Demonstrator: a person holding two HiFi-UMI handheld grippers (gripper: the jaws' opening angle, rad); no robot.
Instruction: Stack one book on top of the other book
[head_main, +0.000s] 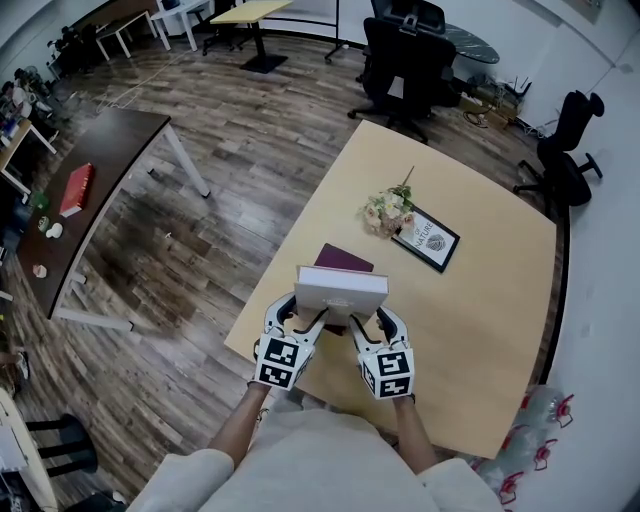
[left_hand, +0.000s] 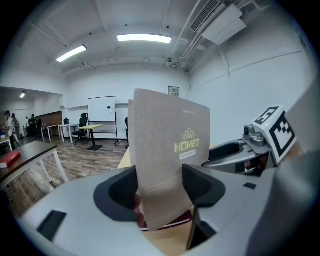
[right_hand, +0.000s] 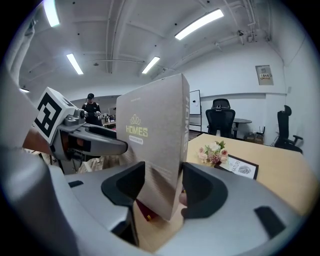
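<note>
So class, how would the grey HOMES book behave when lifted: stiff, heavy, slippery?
Probably stiff: the grey book looks flat, gripped at its near edge by the left hand-held gripper and right hand-held gripper. Perhaps heavyish: both hold it. Matte cover likely resists slipping.

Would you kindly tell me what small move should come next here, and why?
Probably lower the grey book, easing slightly forward, onto the red book: the left gripper and right gripper both clamp its near edge, and it hangs above the red book's near part, not yet resting on it.
</note>
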